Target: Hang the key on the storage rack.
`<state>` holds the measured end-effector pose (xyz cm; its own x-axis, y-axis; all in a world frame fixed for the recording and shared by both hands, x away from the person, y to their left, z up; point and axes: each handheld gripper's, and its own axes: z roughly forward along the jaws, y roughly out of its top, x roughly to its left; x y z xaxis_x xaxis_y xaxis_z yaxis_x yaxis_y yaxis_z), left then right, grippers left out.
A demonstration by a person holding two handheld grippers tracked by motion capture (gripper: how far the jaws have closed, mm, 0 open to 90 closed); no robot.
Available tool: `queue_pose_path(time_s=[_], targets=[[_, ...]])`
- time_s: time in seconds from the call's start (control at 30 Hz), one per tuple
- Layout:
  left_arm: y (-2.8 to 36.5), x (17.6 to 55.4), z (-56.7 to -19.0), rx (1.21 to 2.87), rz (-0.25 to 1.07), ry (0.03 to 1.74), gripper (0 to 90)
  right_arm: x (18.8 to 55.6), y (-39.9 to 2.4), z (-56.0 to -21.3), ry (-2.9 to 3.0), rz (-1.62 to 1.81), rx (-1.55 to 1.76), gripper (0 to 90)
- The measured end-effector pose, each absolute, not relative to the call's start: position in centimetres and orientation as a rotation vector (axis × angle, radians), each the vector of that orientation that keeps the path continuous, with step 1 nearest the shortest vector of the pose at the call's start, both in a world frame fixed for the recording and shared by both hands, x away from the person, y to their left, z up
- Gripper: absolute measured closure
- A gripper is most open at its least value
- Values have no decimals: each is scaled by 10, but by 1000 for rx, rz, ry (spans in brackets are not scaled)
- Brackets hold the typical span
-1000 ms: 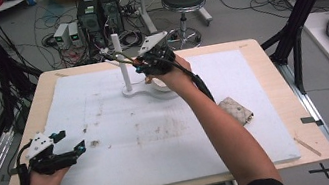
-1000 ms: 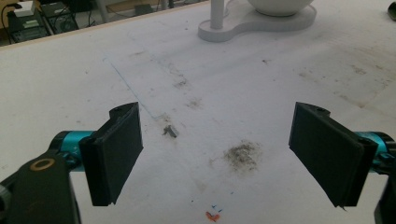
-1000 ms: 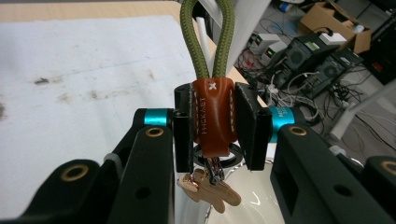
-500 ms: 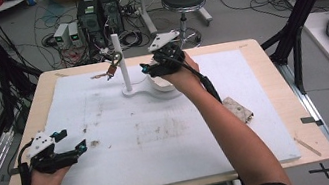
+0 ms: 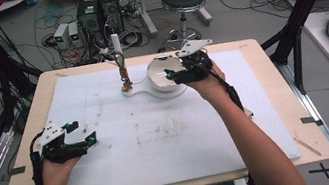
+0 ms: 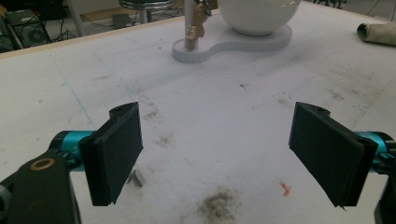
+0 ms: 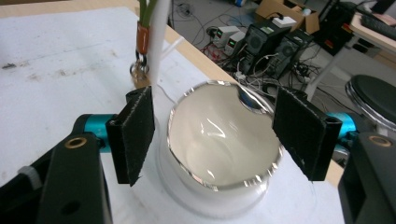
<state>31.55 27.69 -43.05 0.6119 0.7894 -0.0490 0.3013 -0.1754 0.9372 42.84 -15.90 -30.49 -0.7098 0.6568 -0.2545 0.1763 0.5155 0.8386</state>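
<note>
Currently my right gripper (image 5: 168, 74) hangs over the glossy white round bowl (image 7: 219, 140), released. Its jaws have just been opening, and they now stand either side of the bowl's rim with a gap showing at each pad. The bowl sits between them, ungripped, on the round end of a flat white stand base (image 5: 145, 94). The base lies on the white mat near the middle of the tabletop's far edge.

My left gripper (image 5: 84, 131) is also released and grasps nothing. It hovers low over the mat towards the tabletop's near left corner, well apart from the stand.

Judgement: the step in hand is the handling of the bowl.
- For a good grip, I should centre both pads on opposite walls and close evenly, since the glaze looks slippery.
- The nearer jaw should stay off the small orange-and-green strap with metal ring (image 5: 123, 75), which hangs just beside the bowl on the upright white post (image 5: 115, 44).
- Any lift should go straight up so that the base does not drag.

Count:
- Bowl: one.
- Stand base: one.
- Post: one.
- Hanging strap: one.
- Grippers: two.
</note>
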Motion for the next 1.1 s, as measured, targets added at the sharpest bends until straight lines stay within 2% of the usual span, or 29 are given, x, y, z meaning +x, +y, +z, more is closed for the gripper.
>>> queue_pose_path(time_s=[0.47,0.53,1.1], targets=[[261,328,-428,1733,551,860,173,385,-230,-331,2147,1173,796,266],[261,328,-428,1733,550,861,173,380,-239,-336,2128,1185,822,236],[261,329,-429,1727,547,864,173,341,-287,-374,2031,1275,955,209]])
